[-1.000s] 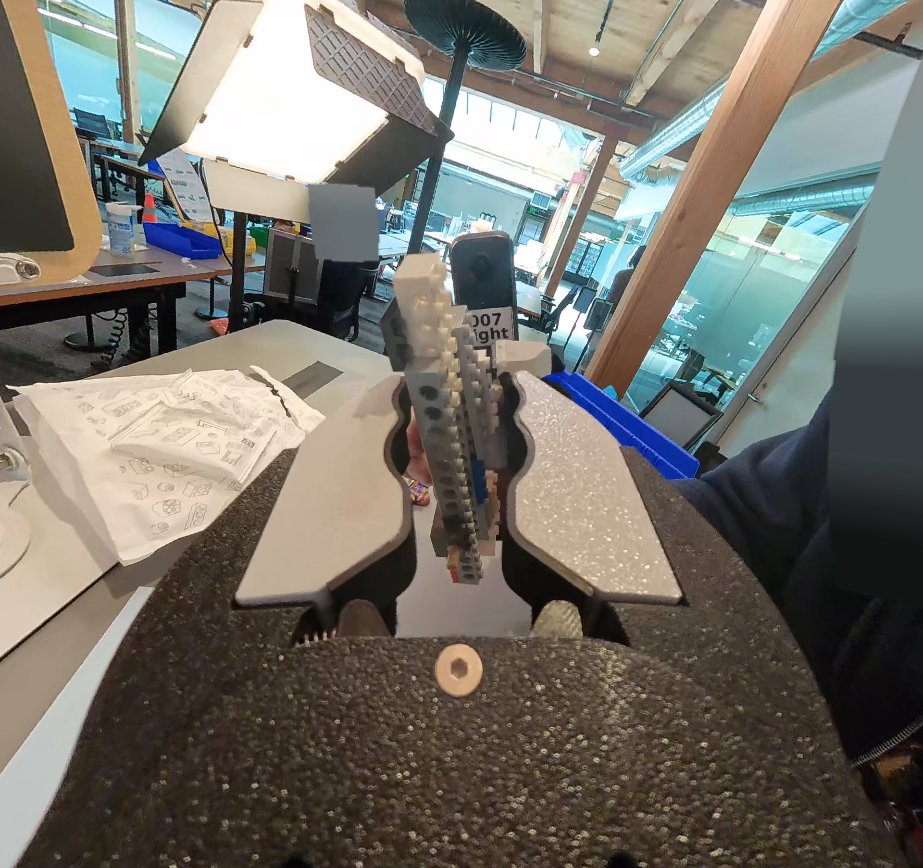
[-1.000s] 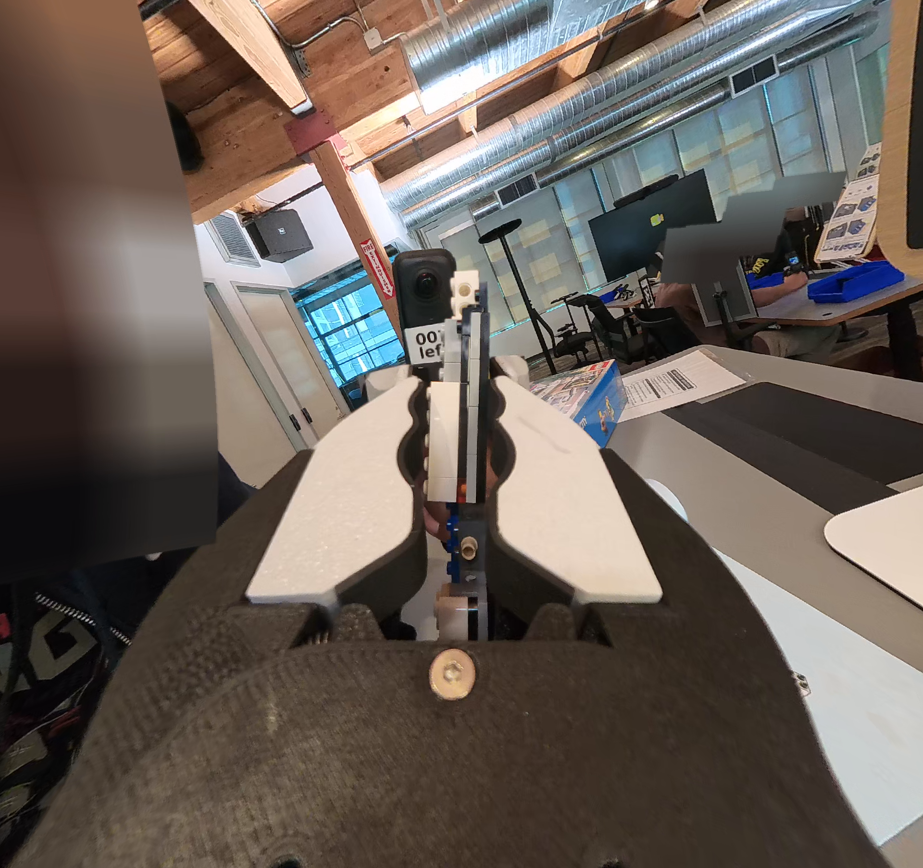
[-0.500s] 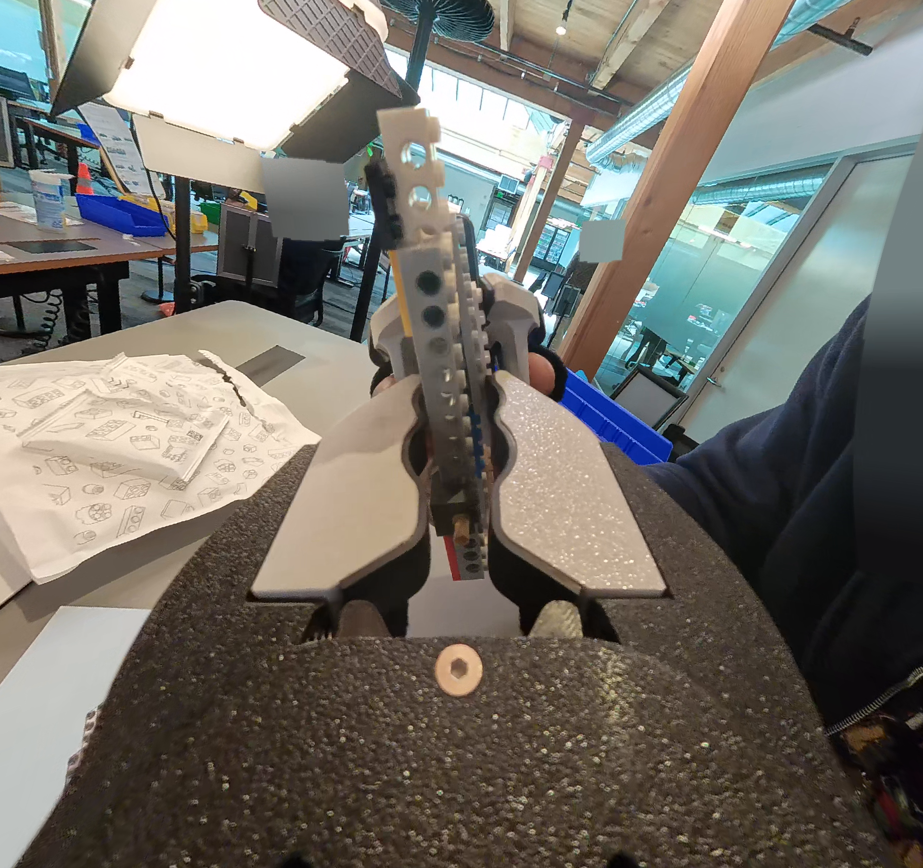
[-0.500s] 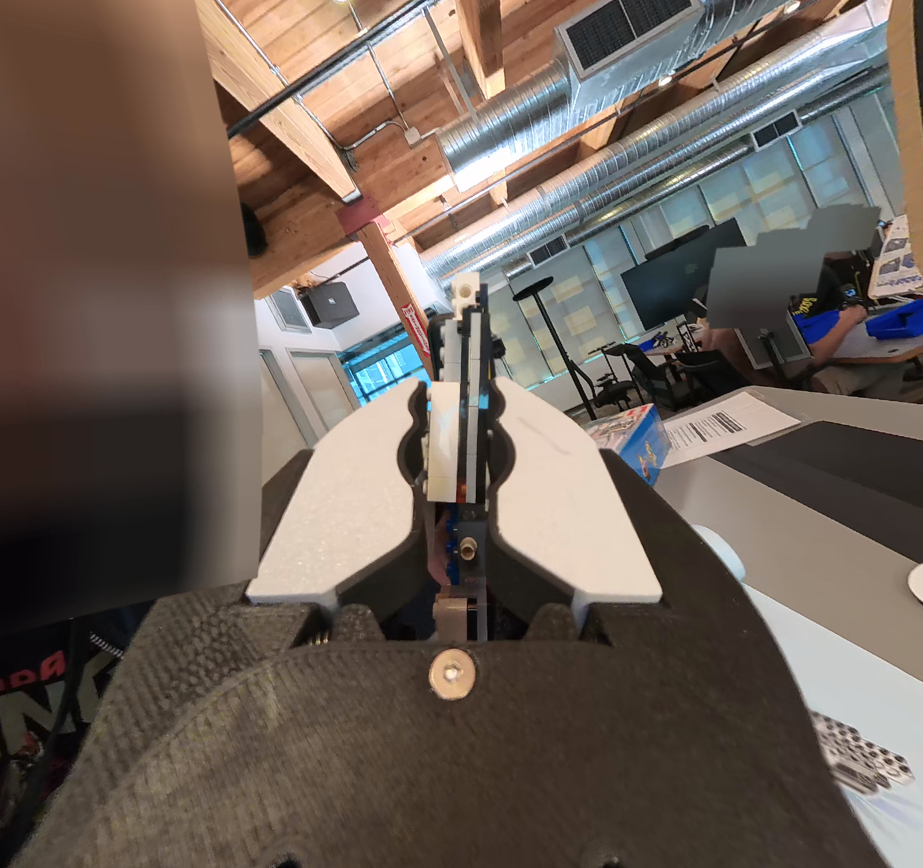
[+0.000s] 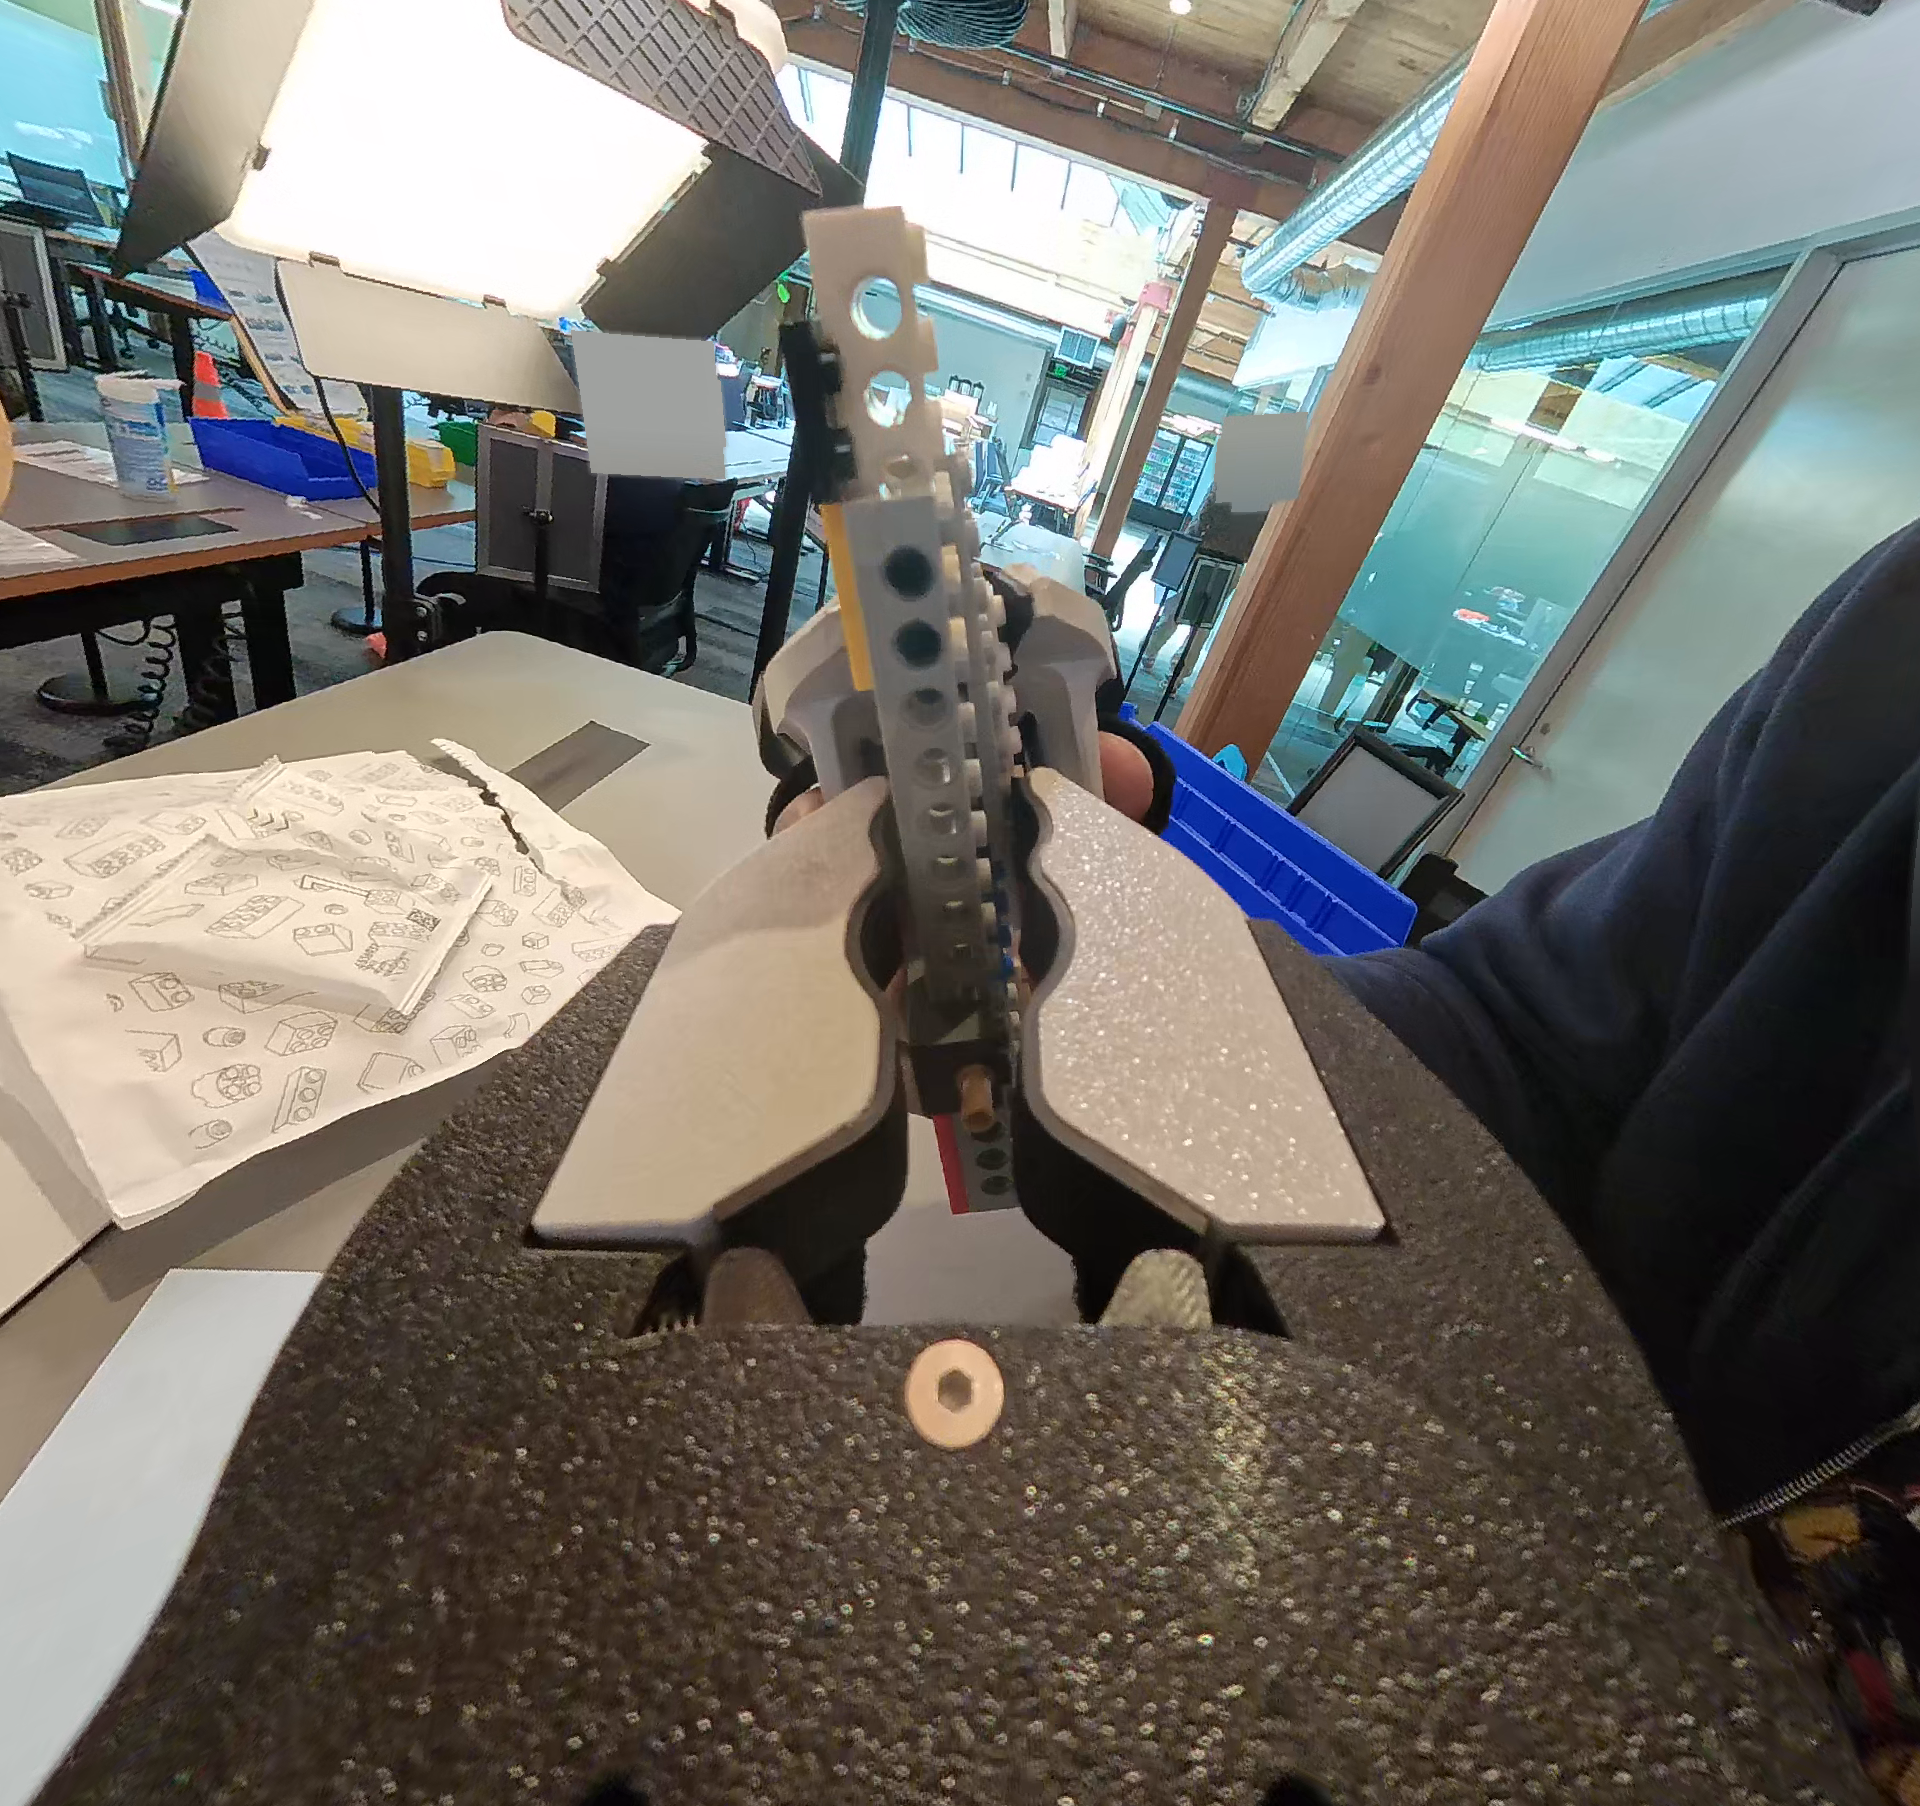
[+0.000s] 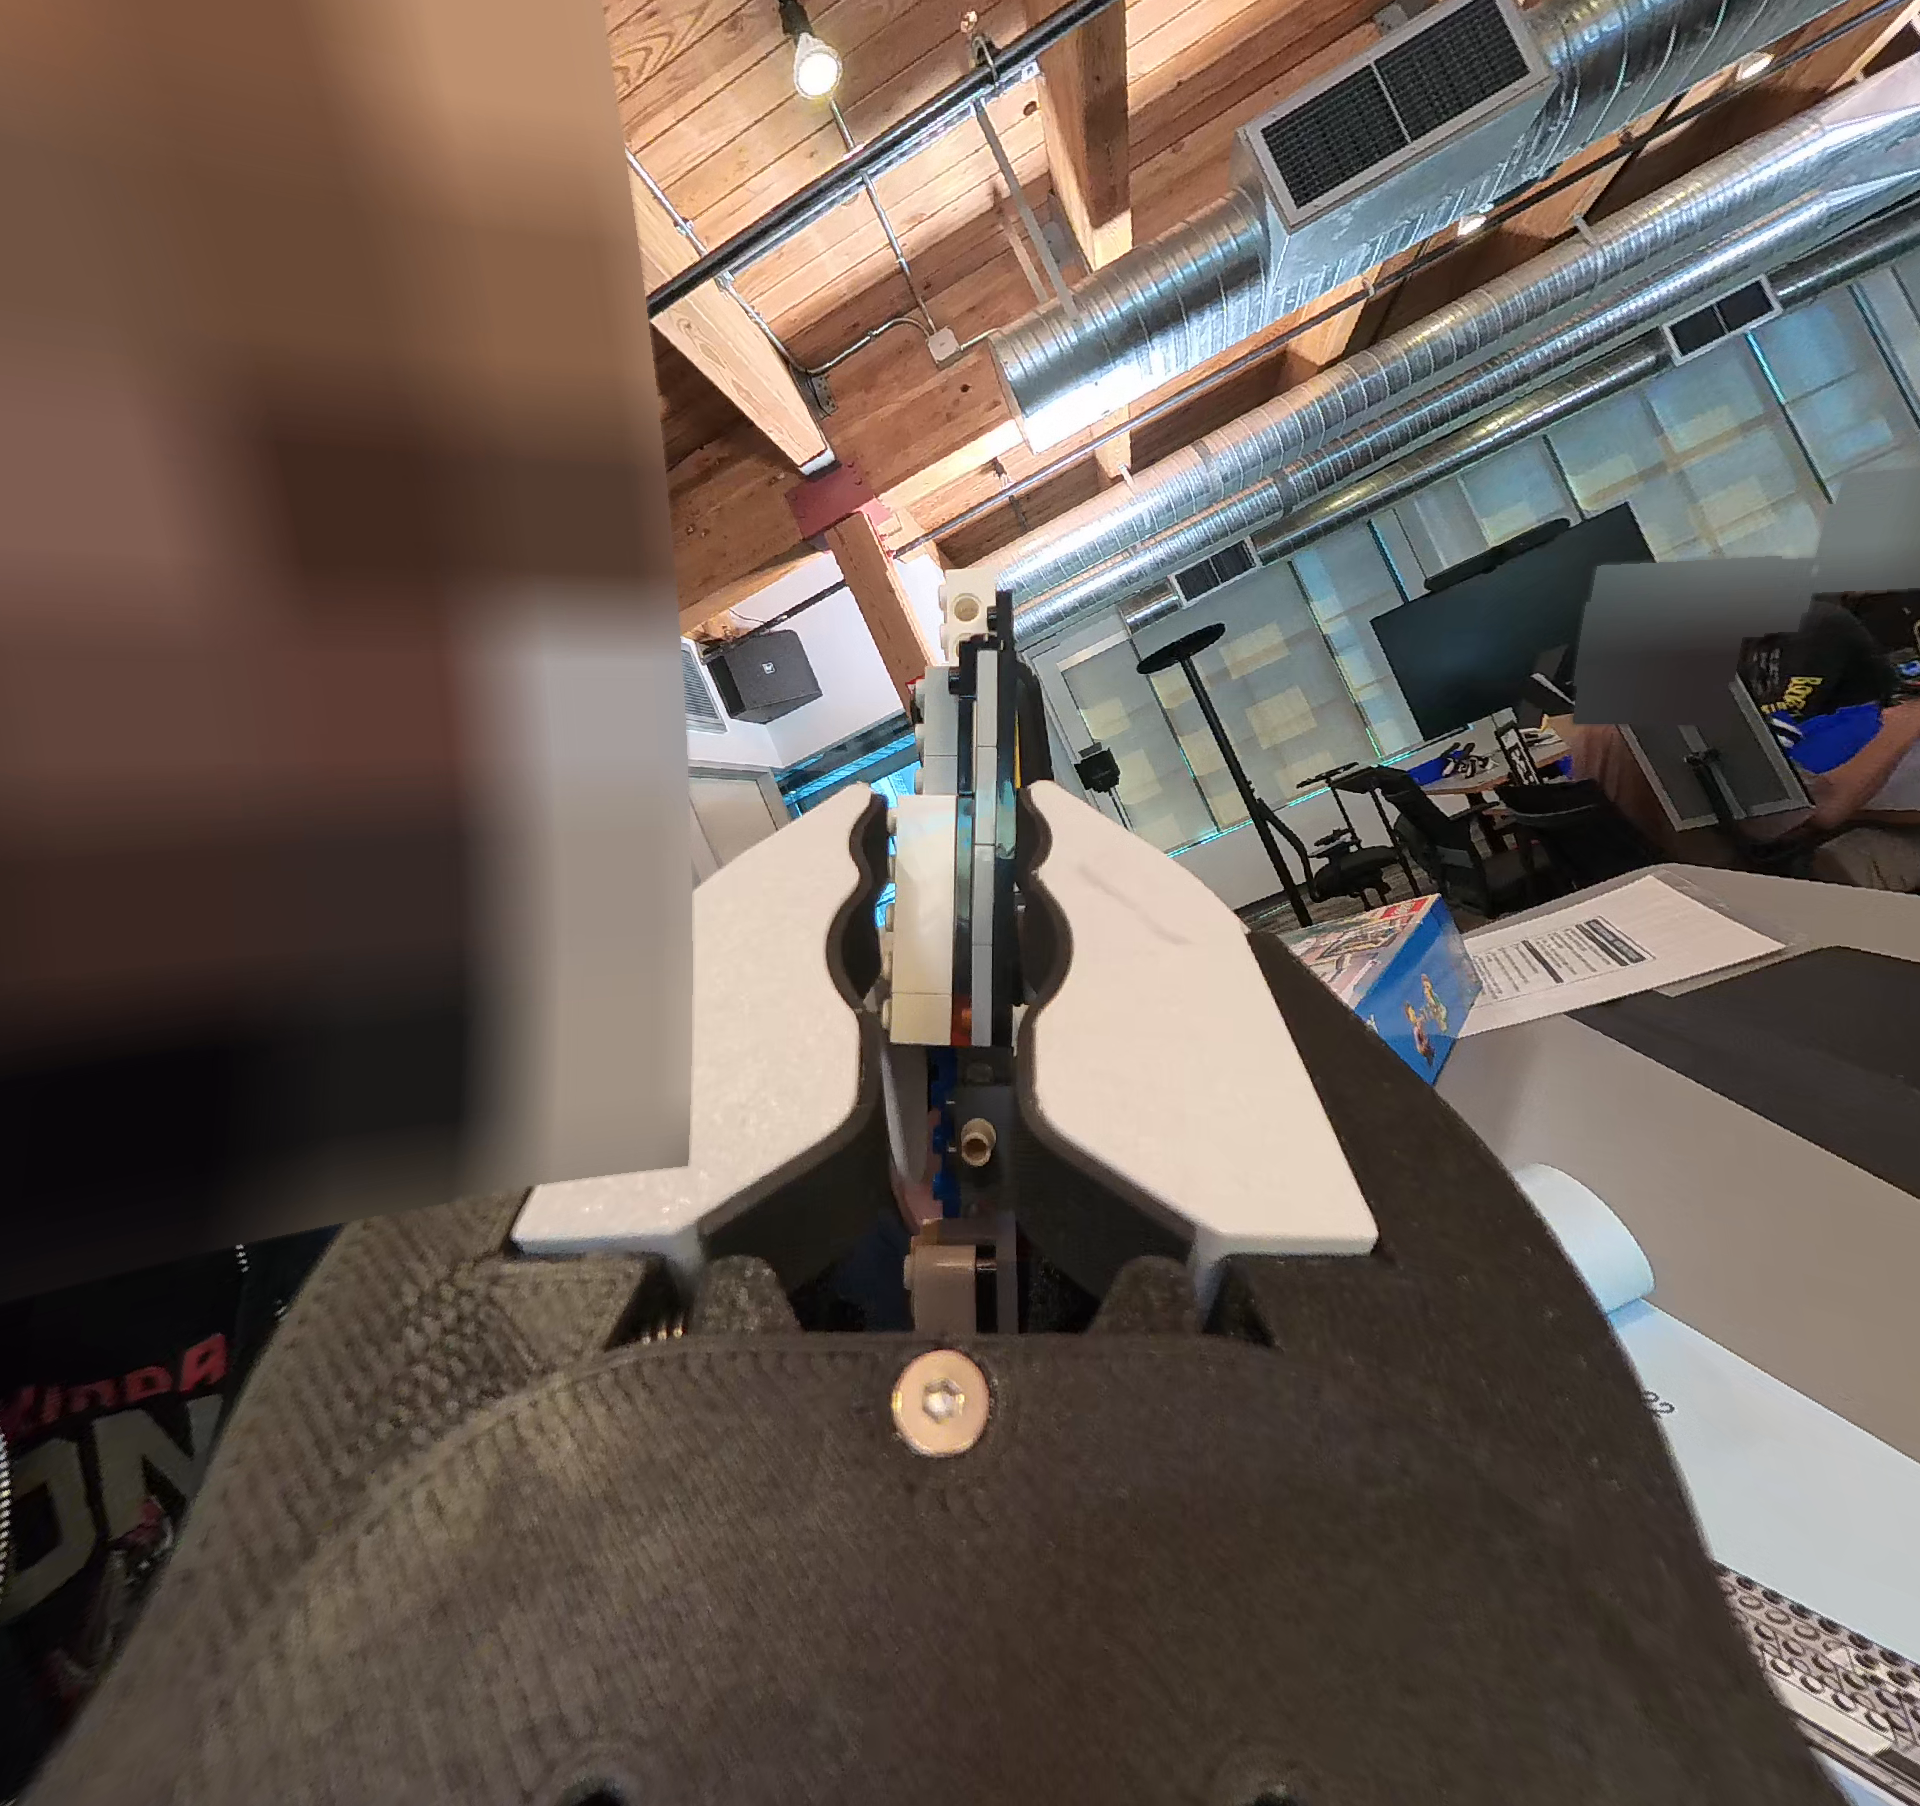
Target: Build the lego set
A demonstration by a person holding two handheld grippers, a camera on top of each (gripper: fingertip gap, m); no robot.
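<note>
1. Grey, white and black toy bricks make up a long flat brick assembly point(image 5: 940, 769) held up in the air above the tabletop point(image 5: 582, 707), standing almost upright.
2. The left claw point(image 5: 951, 883) is closed on the lower part of the assembly, its two fingers point(image 5: 1164, 1008) pressed against the flat sides.
3. The right claw point(image 6: 951, 883) grips the same assembly point(image 6: 961, 883) from the opposite side, its pale fingers point(image 6: 1143, 1008) pressed against a white brick on one face and a dark plate on the other.
4. In the left wrist view the right claw's white tips and a person's gloved hand point(image 5: 1127, 769) show just behind the assembly.
5. A white beam with round holes point(image 5: 873, 343) forms the top end; a tan pin point(image 5: 977, 1117) juts out near the bottom end, between the finger bases.
6. A torn white paper bag printed with brick drawings point(image 5: 260, 935) lies on the tabletop at the left edge of the left wrist view.
7. A blue bin point(image 5: 1288, 873) sits past the tabletop's far right edge, beside a dark blue sleeve point(image 5: 1662, 1081).
8. In the right wrist view a blue printed box point(image 6: 1392, 977) and a printed sheet point(image 6: 1600, 946) lie on the tabletop point(image 6: 1662, 1112) to the right.
9. A lit panel lamp point(image 5: 457, 94) stands beyond the far edge.
</note>
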